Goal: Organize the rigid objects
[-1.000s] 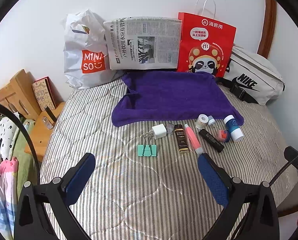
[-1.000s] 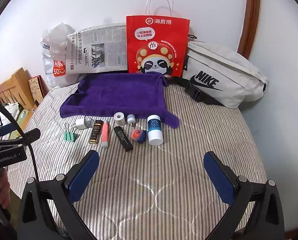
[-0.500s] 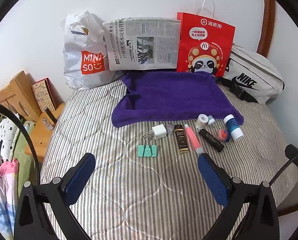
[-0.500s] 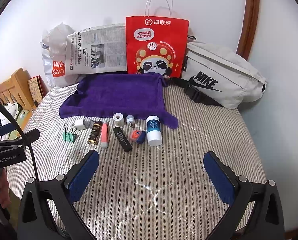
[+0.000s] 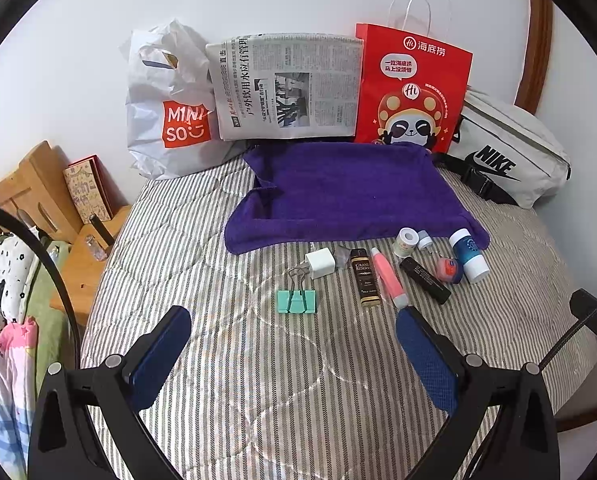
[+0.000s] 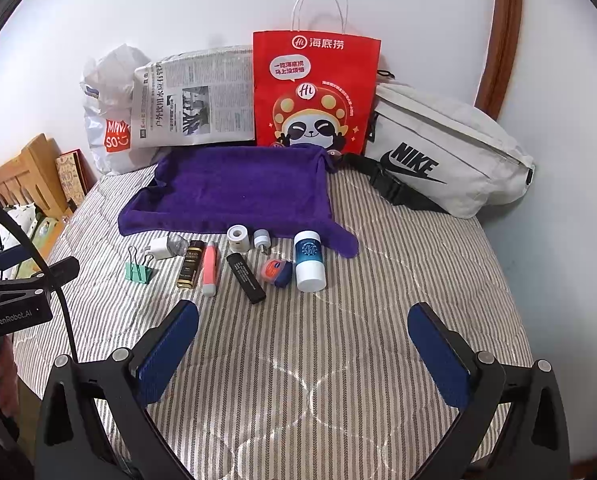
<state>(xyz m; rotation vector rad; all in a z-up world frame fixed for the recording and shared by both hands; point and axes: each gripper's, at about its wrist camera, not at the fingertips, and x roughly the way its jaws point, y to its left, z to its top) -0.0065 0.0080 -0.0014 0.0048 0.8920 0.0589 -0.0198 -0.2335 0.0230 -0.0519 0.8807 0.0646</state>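
1. Left wrist view: left gripper [image 5: 292,330] had its tongs spread wide apart, holding nothing, hovering above the striped bedspread [image 5: 258,392].
2. Right wrist view: right gripper [image 6: 303,326] likewise had its tongs wide apart w/ nothing between them, over the same bedspread.
3. Small rigid items lay in a loose row just in front of the purple towel [image 5: 350,196], approx. left to right: green binder clip [image 5: 297,301], white charger plug [image 5: 320,263], dark bottle w/ gold label [image 5: 364,277], pink tube [image 5: 388,277], black stick [image 5: 424,280], red-and-blue small jar [image 5: 446,269], blue-and-white bottle [image 5: 468,255].
4. Small tape roll [image 5: 404,241] & a small white cap [image 5: 424,239] sat at the towel's front edge, behind the black stick.
5. Blue-and-white bottle lay on its side, partly on the towel's corner.
6. Against the wall: Miniso bag [image 5: 170,104], newspaper [image 5: 286,86], red paper bag [image 5: 412,88], Nike pouch [image 5: 506,152].
7. Both grippers were well short of the row, touching none of it.
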